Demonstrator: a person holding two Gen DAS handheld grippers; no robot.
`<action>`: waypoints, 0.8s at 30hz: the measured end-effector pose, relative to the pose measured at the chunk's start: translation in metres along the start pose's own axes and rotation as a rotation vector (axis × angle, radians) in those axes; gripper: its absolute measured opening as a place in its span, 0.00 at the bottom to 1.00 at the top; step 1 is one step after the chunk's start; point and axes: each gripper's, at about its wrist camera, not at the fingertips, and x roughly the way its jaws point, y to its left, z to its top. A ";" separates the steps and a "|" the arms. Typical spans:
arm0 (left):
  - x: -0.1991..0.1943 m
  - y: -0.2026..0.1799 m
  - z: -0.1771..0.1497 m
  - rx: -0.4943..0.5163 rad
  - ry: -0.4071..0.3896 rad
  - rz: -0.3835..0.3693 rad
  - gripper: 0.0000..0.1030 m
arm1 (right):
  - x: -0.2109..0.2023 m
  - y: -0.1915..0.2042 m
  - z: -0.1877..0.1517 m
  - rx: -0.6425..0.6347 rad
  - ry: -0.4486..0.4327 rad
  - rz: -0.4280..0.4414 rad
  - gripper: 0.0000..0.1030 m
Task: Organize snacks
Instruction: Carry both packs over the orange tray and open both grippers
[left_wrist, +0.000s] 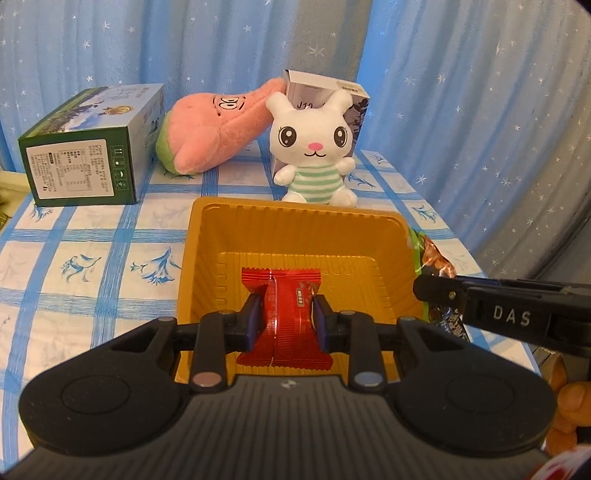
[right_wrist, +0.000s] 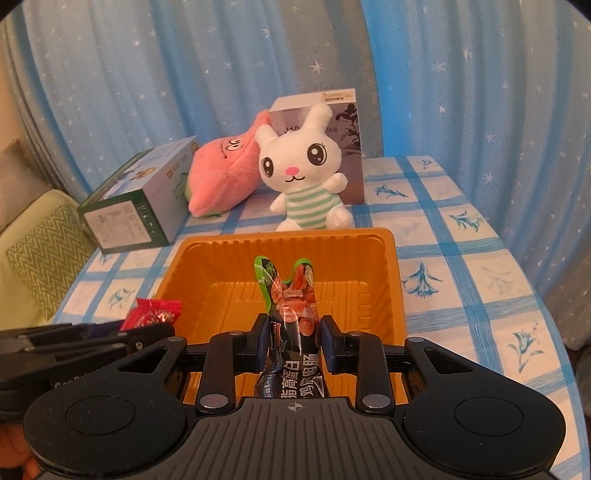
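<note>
- As the left wrist view shows, the left tongs (left_wrist: 287, 320) are clamped on a red snack packet (left_wrist: 286, 317), held above the floor of the orange tray (left_wrist: 207, 236).
- The tray sits on the counter (left_wrist: 92, 236), which carries a blue-checked cloth.
- At the tray's right side the right tongs (left_wrist: 436, 291) enter the view, gripping a dark sausage packet (left_wrist: 437, 262) whose top is just outside the tray's right rim.
- Beyond the tray stands a white plush rabbit (left_wrist: 314, 147), close to the far rim; a pink plush (left_wrist: 218, 129) lies to its left, and a green box (left_wrist: 88, 155) lies further left. A grey box (left_wrist: 314, 86) stands behind the rabbit.

- In the right wrist view, the right tongs (right_wrist: 293, 341) are closed on the dark sausage packet (right_wrist: 291, 325), which stands upright over the near part of the orange tray (right_wrist: 391, 280).
- The left tongs (right_wrist: 147, 334) appear at lower left with the red snack packet (right_wrist: 153, 312) in their grip, at the tray's left rim.
- The white plush rabbit (right_wrist: 303, 166), pink plush (right_wrist: 221, 177), green box (right_wrist: 140, 206) and grey box (right_wrist: 347, 147) stand beyond the far rim on the counter (right_wrist: 461, 258).
</note>
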 end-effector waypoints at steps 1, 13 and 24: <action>0.003 0.001 0.001 -0.002 -0.001 0.002 0.27 | 0.003 -0.002 0.001 0.008 0.001 -0.001 0.29; 0.008 0.018 -0.009 -0.033 -0.002 0.005 0.42 | 0.016 -0.013 -0.002 0.049 0.027 -0.006 0.29; -0.006 0.023 -0.018 -0.042 -0.003 -0.006 0.57 | 0.018 -0.018 0.005 0.075 -0.009 0.009 0.30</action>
